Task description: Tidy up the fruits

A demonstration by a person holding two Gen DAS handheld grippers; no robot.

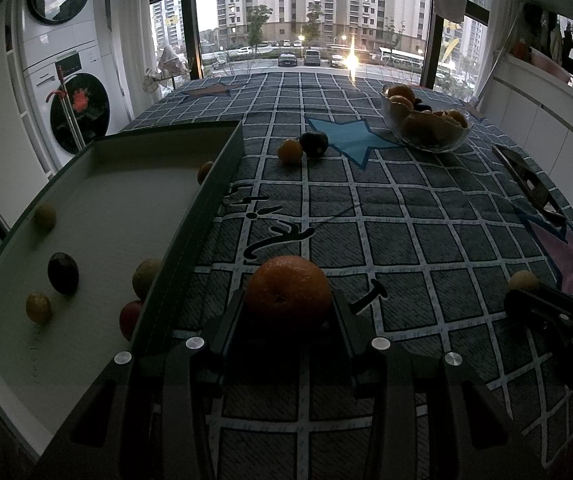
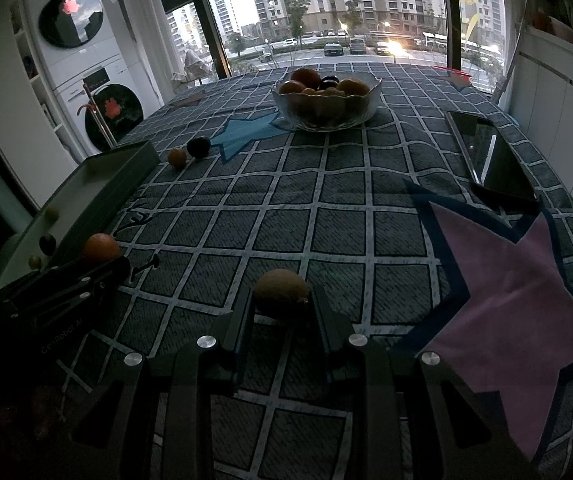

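Note:
My left gripper (image 1: 288,298) is shut on an orange (image 1: 286,280) just right of the grey box (image 1: 210,196). Its pads press both sides of the fruit. The box has a white inside holding several small fruits, among them a dark plum (image 1: 62,273). My right gripper (image 2: 282,293) is shut on a brownish-yellow lemon-like fruit (image 2: 280,284) low over the checked cloth. The left wrist view shows that fruit (image 1: 523,280) at the far right, with the right gripper (image 1: 522,299) behind it. A small orange (image 1: 290,151) and a dark plum (image 1: 313,143) lie loose on the cloth.
A glass bowl (image 2: 366,110) heaped with fruit stands at the far middle of the table. A dark tablet (image 2: 490,156) lies at the right. The checked cloth (image 2: 326,208) with star patches covers the table. Stacked washing machines (image 1: 66,92) stand at the left, windows behind.

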